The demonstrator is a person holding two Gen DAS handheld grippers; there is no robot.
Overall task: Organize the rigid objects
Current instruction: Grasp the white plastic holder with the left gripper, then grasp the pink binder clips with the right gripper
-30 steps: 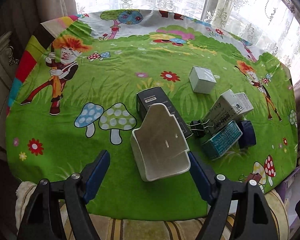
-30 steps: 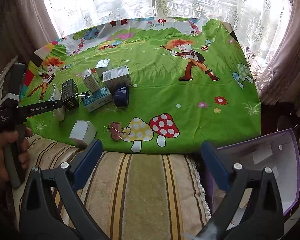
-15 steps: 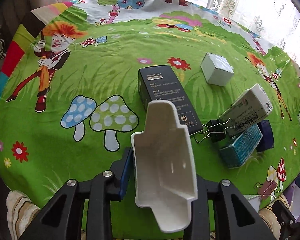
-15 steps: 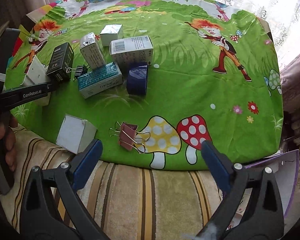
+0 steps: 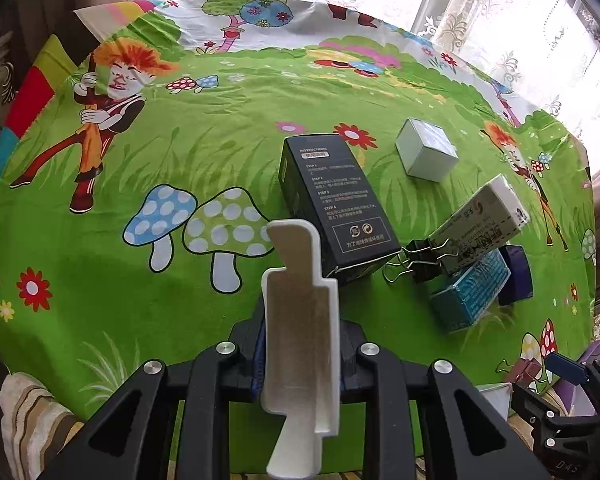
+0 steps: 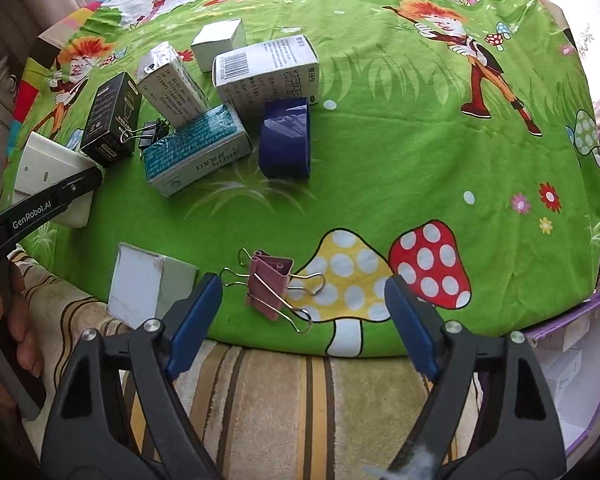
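Left tool (image 5: 300, 364): clamped on white plastic tray (image 5: 300, 344), lifted for sorting.
Right tool (image 6: 304, 320): closing around pink binder clip (image 6: 270, 286), not yet gripped.

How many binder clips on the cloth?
2. A black binder clip sits between the black box and the teal box; a pink binder clip lies between the right gripper fingers. Others may be hidden.

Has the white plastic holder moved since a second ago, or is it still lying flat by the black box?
Yes. The white plastic holder no longer lies flat beside the black box; it now stands on edge, clamped in the left gripper.
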